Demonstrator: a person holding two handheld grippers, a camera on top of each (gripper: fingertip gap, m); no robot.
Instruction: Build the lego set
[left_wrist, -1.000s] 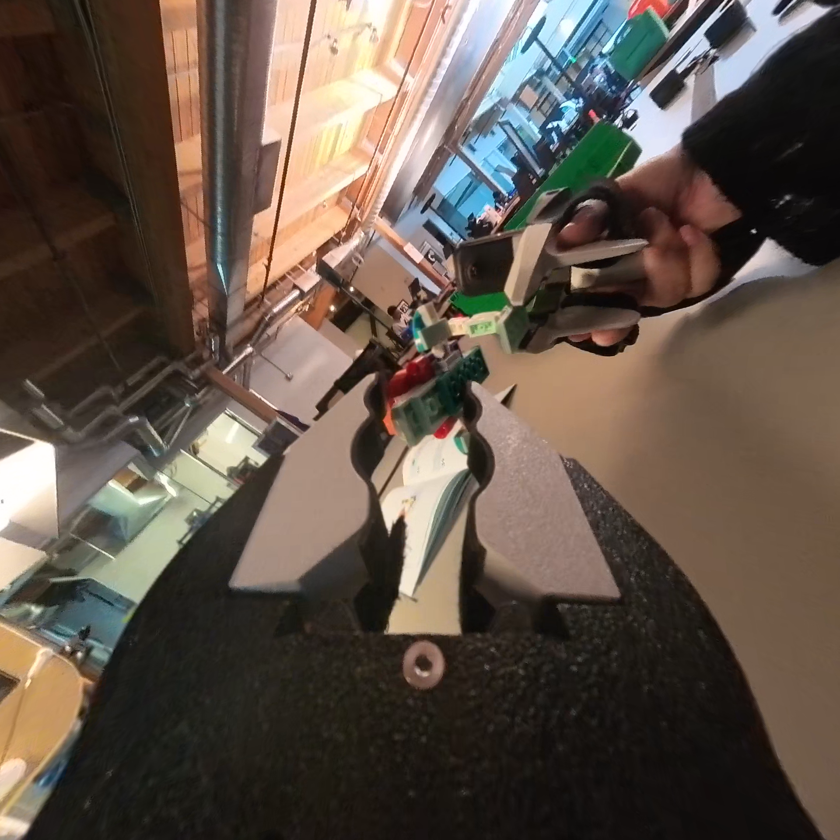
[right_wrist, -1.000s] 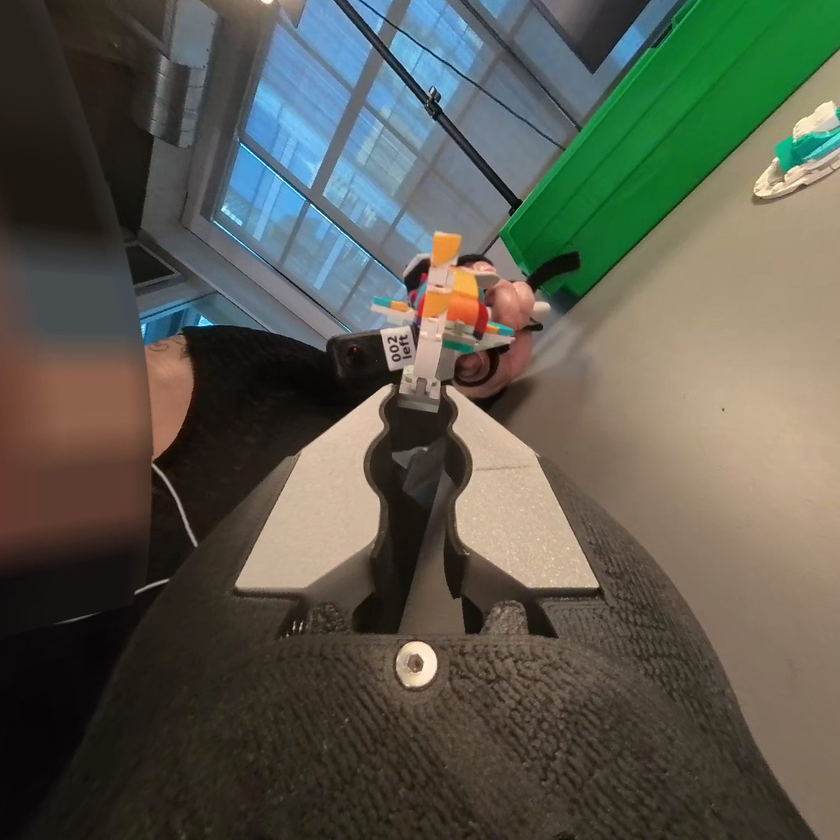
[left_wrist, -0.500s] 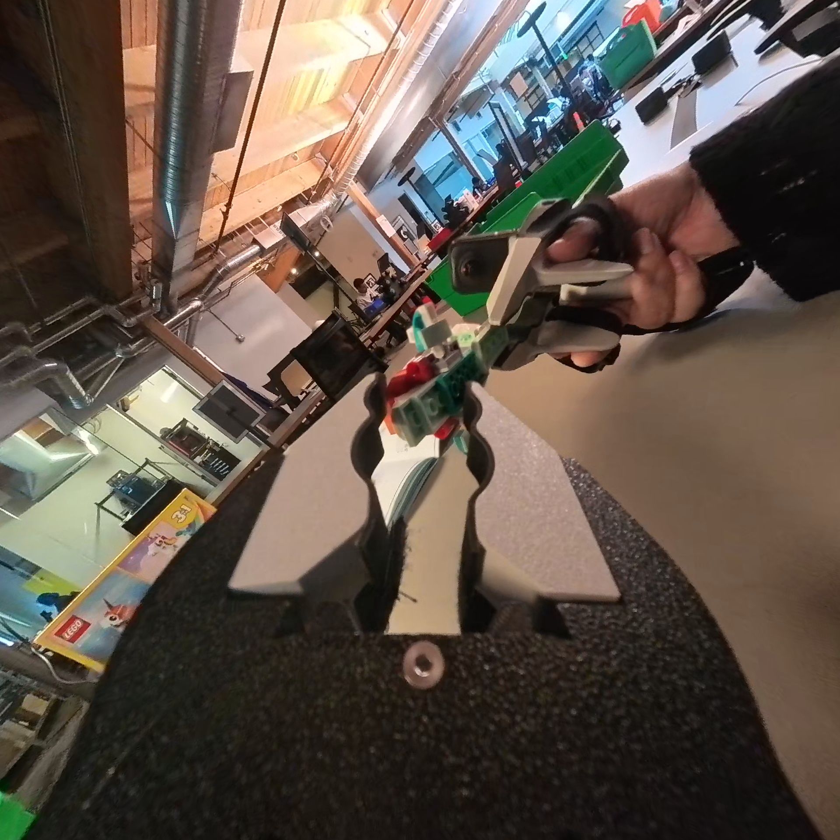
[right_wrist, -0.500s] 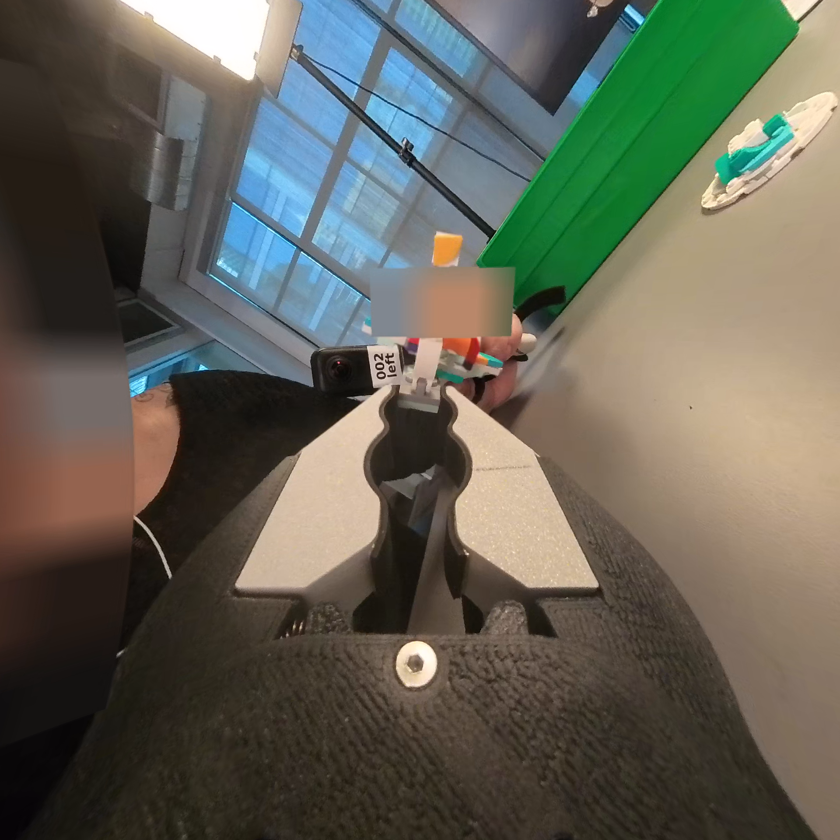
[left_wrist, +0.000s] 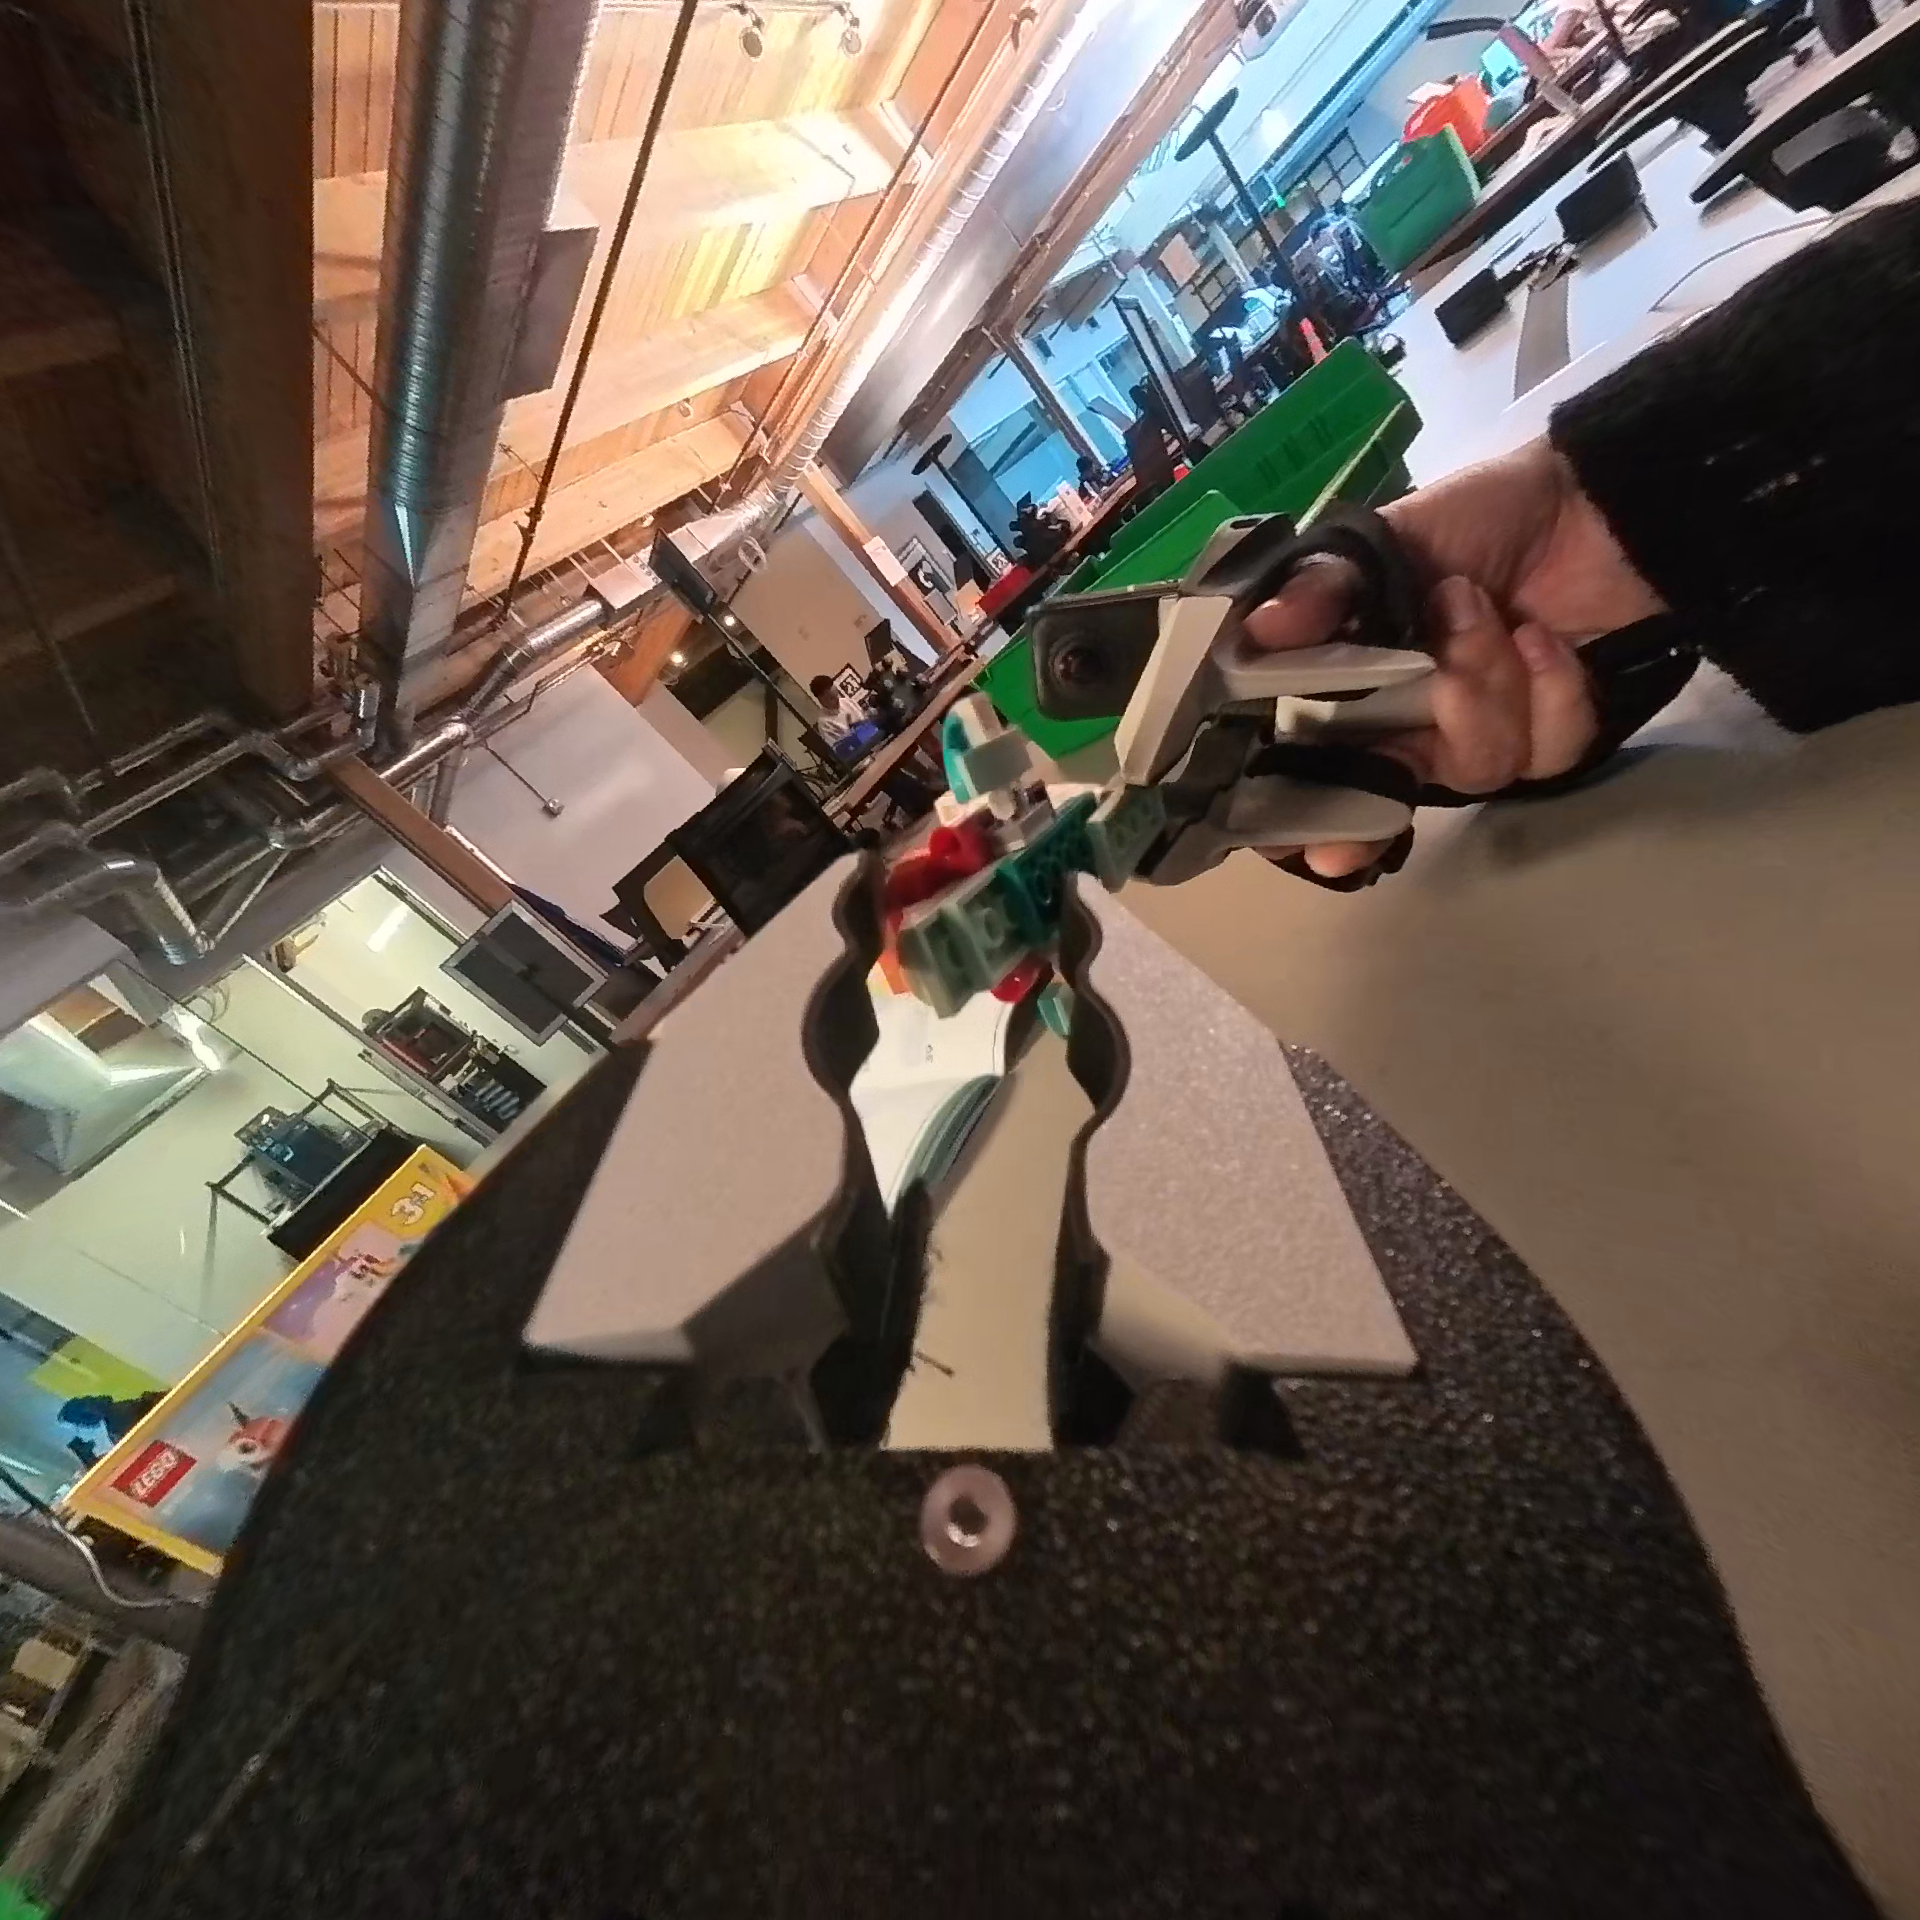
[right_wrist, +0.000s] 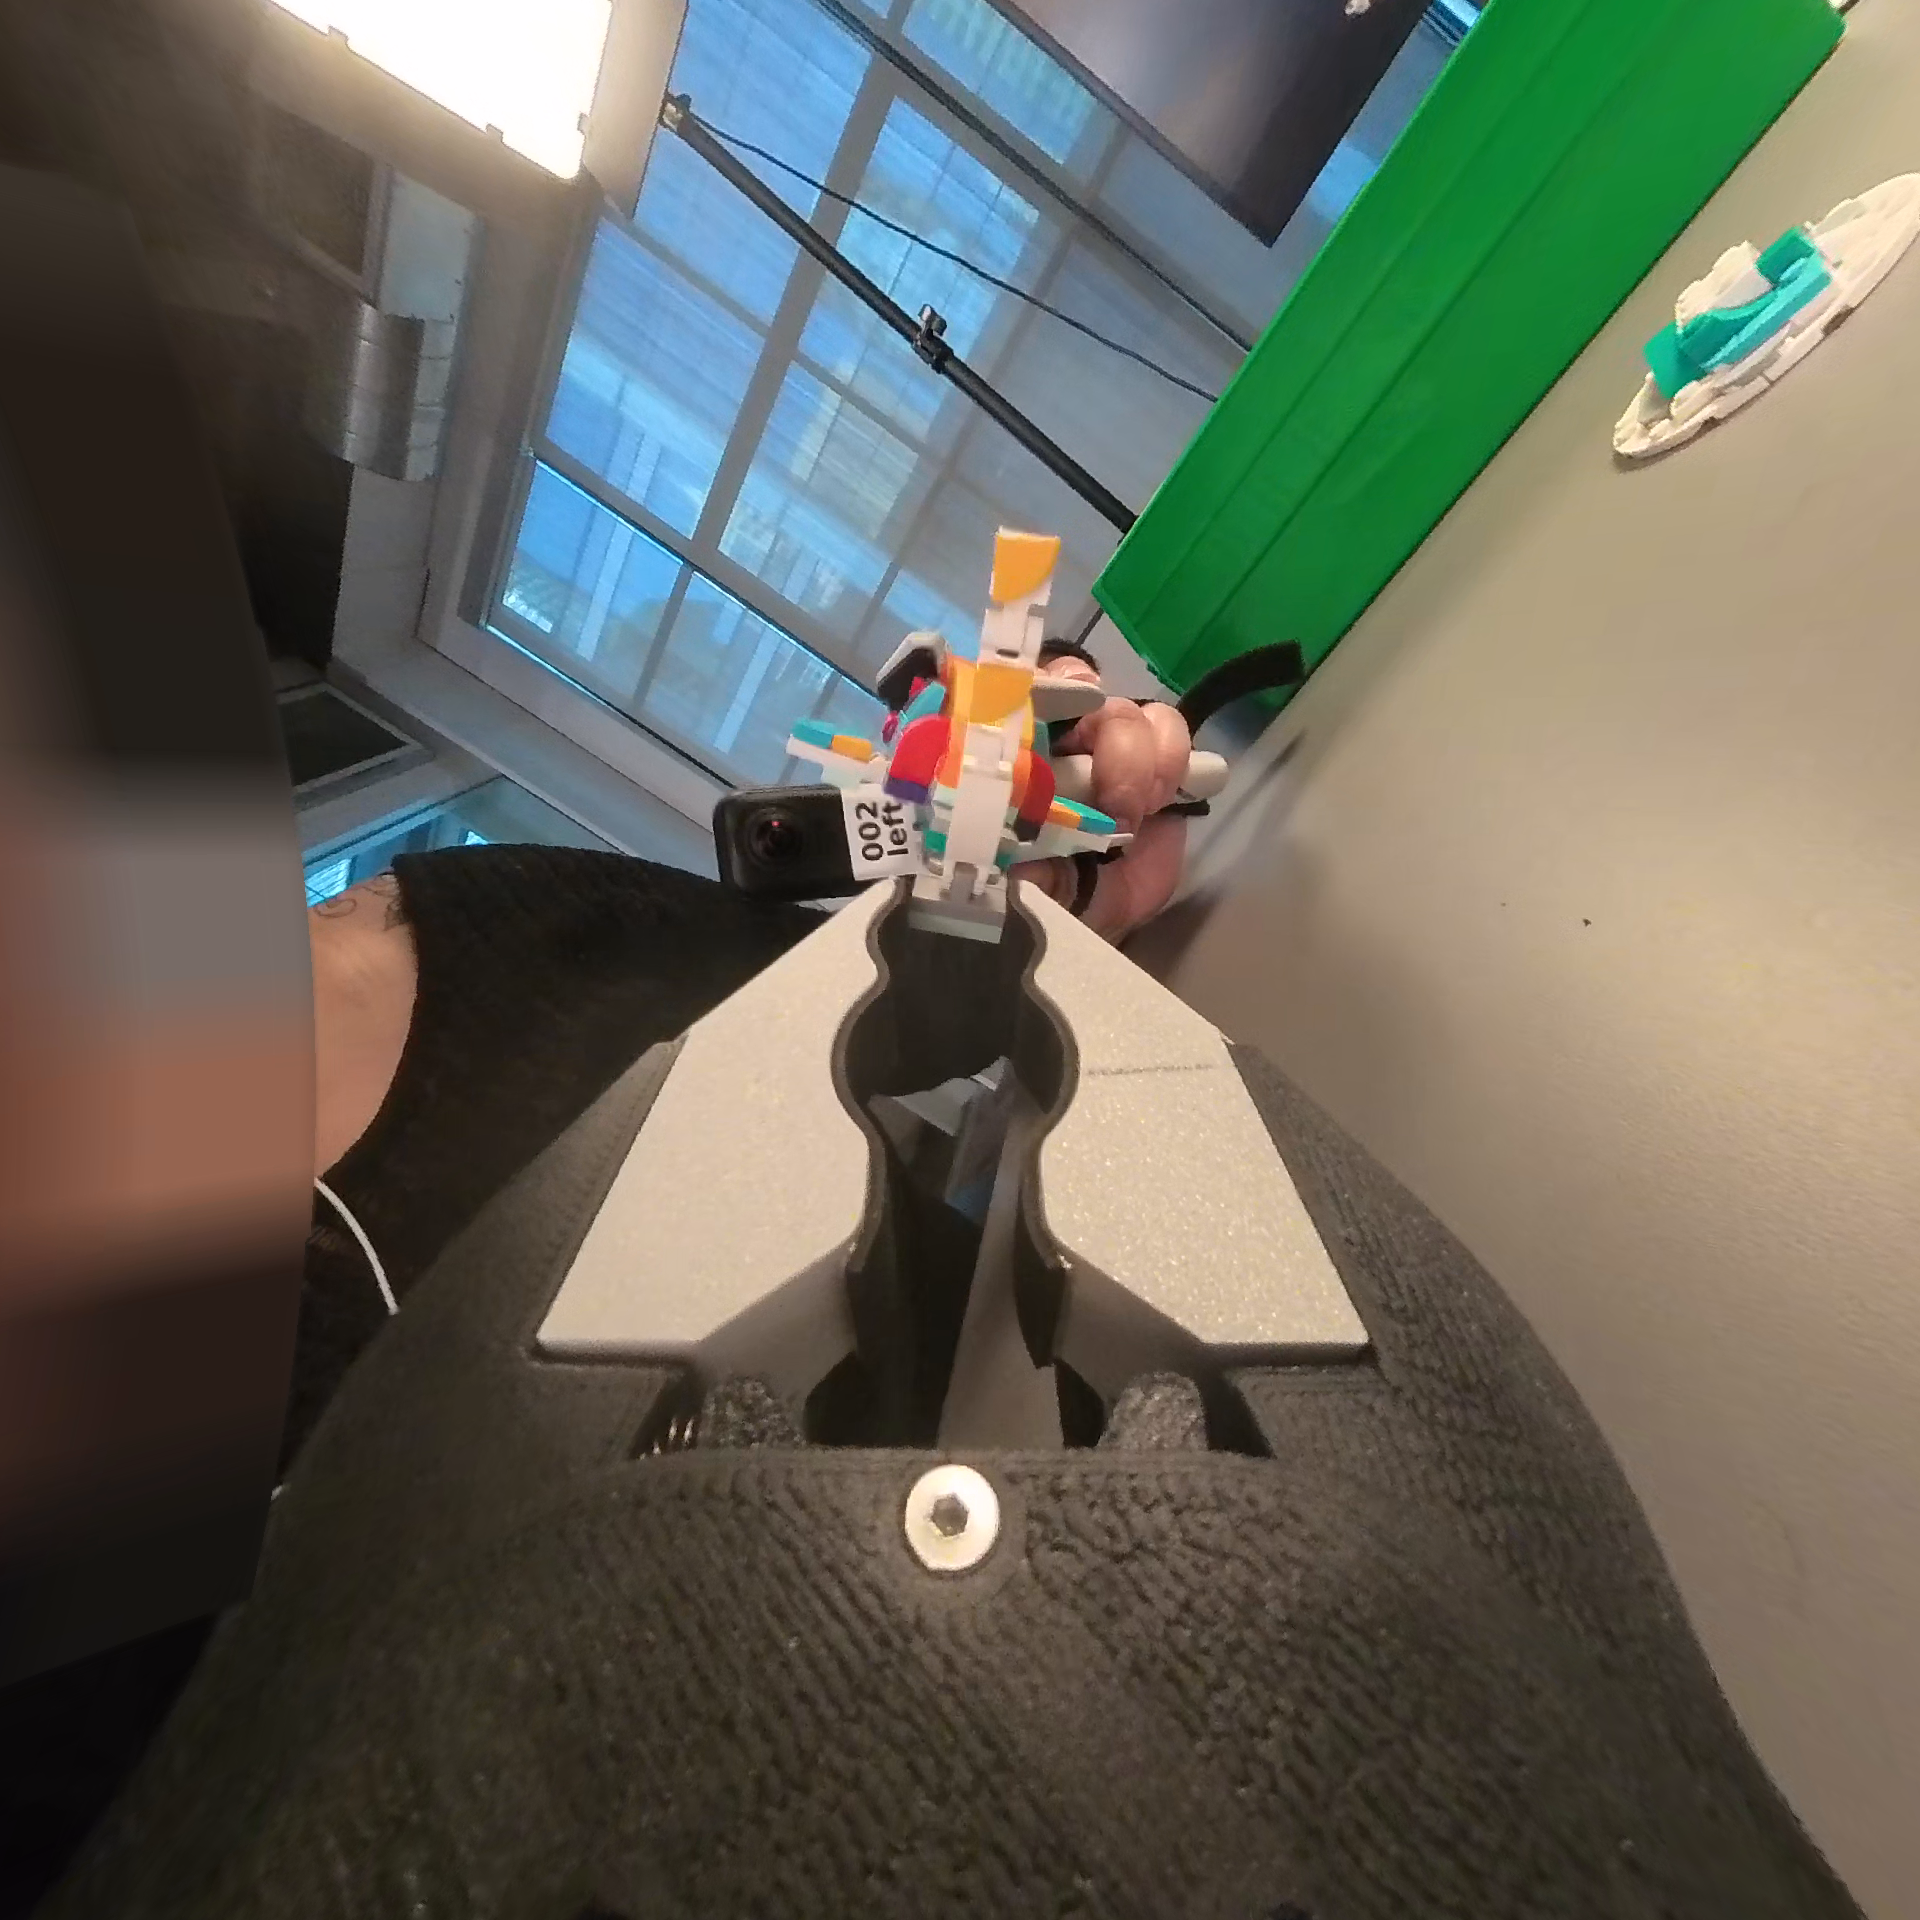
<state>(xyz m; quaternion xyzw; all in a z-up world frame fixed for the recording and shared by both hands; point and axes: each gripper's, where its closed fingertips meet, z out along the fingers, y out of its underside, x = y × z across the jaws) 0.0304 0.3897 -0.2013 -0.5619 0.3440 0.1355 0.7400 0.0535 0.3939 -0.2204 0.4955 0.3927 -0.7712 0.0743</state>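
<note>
A small lego model (left_wrist: 977, 914) of teal, red, white and orange pieces is held in the air between both grippers. My left gripper (left_wrist: 966, 920) is shut on its teal underside. My right gripper (right_wrist: 961, 909) is shut on the model's white and grey end piece (right_wrist: 961, 894); the rest of the model (right_wrist: 977, 758) stands up beyond it. In the left wrist view the right gripper (left_wrist: 1138, 836), in a person's hand (left_wrist: 1496, 644), meets the model from the right. In the right wrist view the left gripper's camera (right_wrist: 790, 836) shows behind the model.
The grey table (left_wrist: 1558, 1039) lies below. A white round plate (right_wrist: 1652, 426) holds a teal and white lego build (right_wrist: 1745, 312). A green bin (right_wrist: 1455, 364) stands behind it. An open instruction booklet (left_wrist: 935, 1070) and a lego box (left_wrist: 260, 1392) lie at the left. My left and right fingertips are right by each other.
Both grippers have turned together with the model held between them, so the background has swung. Both grips look unchanged.
</note>
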